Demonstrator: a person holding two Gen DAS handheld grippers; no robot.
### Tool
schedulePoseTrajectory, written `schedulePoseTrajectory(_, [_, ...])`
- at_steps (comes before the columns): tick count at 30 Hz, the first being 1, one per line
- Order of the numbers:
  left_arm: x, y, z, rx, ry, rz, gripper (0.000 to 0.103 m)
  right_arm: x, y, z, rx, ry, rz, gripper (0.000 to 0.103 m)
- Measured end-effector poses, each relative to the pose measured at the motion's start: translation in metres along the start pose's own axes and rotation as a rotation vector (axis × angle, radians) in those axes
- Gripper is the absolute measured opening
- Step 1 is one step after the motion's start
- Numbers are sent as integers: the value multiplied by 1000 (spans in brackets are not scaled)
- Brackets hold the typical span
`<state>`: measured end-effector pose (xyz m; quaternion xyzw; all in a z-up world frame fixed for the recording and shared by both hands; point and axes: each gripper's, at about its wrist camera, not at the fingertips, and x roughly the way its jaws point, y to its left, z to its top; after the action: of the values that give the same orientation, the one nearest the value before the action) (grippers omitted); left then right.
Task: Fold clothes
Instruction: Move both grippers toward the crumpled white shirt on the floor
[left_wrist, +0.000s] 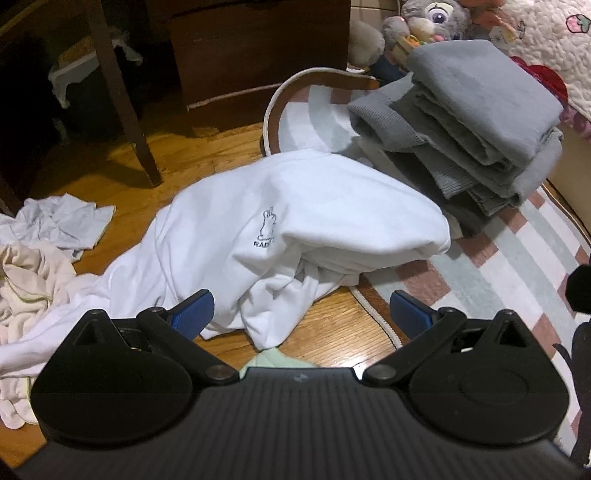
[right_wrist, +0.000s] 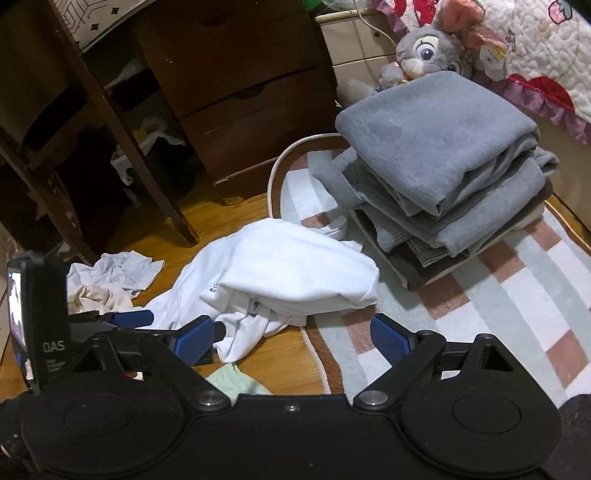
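Observation:
A white garment with a small rabbit logo (left_wrist: 295, 218) lies loosely bunched, partly on the wooden floor and partly on the rug; it also shows in the right wrist view (right_wrist: 288, 269). My left gripper (left_wrist: 301, 314) is open and empty, just in front of the garment's near edge. My right gripper (right_wrist: 291, 336) is open and empty, a little short of the same garment. The left gripper's body (right_wrist: 122, 321) shows at the left of the right wrist view. A stack of folded grey clothes (left_wrist: 476, 122) sits on the rug behind the garment, also in the right wrist view (right_wrist: 447, 166).
A striped checked rug (right_wrist: 498, 306) covers the floor at right. Crumpled white and cream clothes (left_wrist: 48, 236) lie on the wooden floor (left_wrist: 207, 155) at left. A pale green cloth (right_wrist: 232, 384) lies close below. A dark wooden drawer unit (right_wrist: 236, 85), a chair leg (left_wrist: 125, 110) and a plush rabbit (right_wrist: 432, 51) stand behind.

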<state>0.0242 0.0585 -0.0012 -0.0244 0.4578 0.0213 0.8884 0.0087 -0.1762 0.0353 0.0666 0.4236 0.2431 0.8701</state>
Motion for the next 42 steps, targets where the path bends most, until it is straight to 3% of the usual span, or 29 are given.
schedulePoseTrajectory(18, [13, 3, -5, 8, 31, -26, 103, 11, 11, -2, -42, 25, -24, 94])
schedulePoseTrajectory(42, [23, 5, -9, 5, 51, -34, 103, 18, -2, -16, 21, 30, 44, 94])
